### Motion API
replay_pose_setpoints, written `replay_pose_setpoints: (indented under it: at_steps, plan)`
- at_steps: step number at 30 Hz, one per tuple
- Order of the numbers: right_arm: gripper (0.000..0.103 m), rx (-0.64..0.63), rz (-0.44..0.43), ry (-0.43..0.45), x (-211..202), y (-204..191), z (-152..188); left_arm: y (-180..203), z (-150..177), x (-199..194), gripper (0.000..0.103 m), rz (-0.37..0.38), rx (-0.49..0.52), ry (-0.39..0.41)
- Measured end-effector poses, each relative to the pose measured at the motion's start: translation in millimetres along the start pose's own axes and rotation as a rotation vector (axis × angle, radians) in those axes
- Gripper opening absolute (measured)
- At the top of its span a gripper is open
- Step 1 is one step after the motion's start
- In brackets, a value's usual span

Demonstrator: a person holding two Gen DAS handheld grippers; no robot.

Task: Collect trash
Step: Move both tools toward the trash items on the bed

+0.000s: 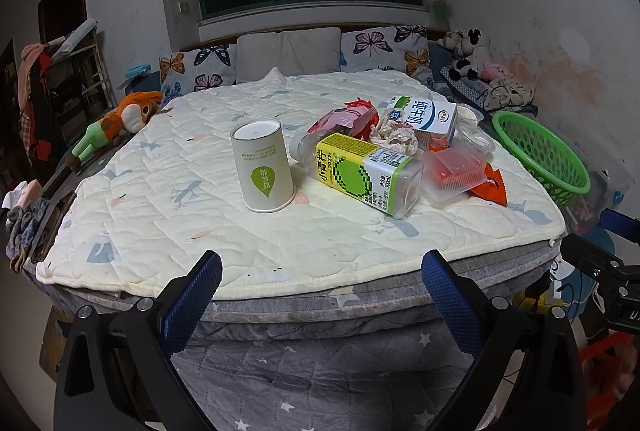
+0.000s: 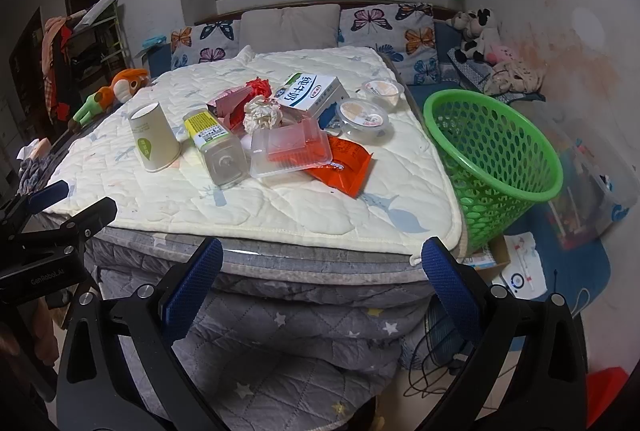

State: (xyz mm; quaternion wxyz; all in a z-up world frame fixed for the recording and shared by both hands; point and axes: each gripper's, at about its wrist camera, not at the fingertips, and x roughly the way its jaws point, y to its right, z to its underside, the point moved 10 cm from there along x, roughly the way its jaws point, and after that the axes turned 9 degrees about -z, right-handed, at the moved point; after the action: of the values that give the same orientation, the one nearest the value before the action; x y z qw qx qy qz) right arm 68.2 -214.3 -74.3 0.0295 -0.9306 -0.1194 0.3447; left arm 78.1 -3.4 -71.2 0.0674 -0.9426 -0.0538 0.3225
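Trash lies on a cream quilted bed cover (image 1: 168, 191) (image 2: 280, 203). An upside-down paper cup (image 1: 264, 165) (image 2: 155, 137) stands left of a lying clear bottle with a yellow-green label (image 1: 360, 171) (image 2: 216, 147). Behind and beside it are a crumpled paper ball (image 1: 396, 137) (image 2: 262, 115), a milk carton (image 1: 430, 119) (image 2: 314, 93), a clear plastic box (image 1: 454, 171) (image 2: 292, 151), an orange wrapper (image 2: 344, 167) and pudding cups (image 2: 362, 117). A green basket (image 1: 540, 155) (image 2: 492, 155) stands at the bed's right side. My left gripper (image 1: 320, 267) and right gripper (image 2: 322, 255) hang open and empty before the bed's near edge.
Butterfly pillows (image 1: 384, 45) line the headboard under a dark window. An orange plush toy (image 1: 120, 119) lies at the bed's left edge, more plush toys (image 2: 480, 35) at the back right. Cables, a box and a clear bin (image 2: 592, 187) sit on the floor at right.
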Motion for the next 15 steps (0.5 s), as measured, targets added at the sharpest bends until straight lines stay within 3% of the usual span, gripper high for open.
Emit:
replay_pose_setpoints:
  at_steps: [15]
  plan:
    - [0.099, 0.000, 0.000, -0.005, 1.3, -0.4, 0.5, 1.7, 1.6, 2.3, 0.097, 0.004, -0.003, -0.007]
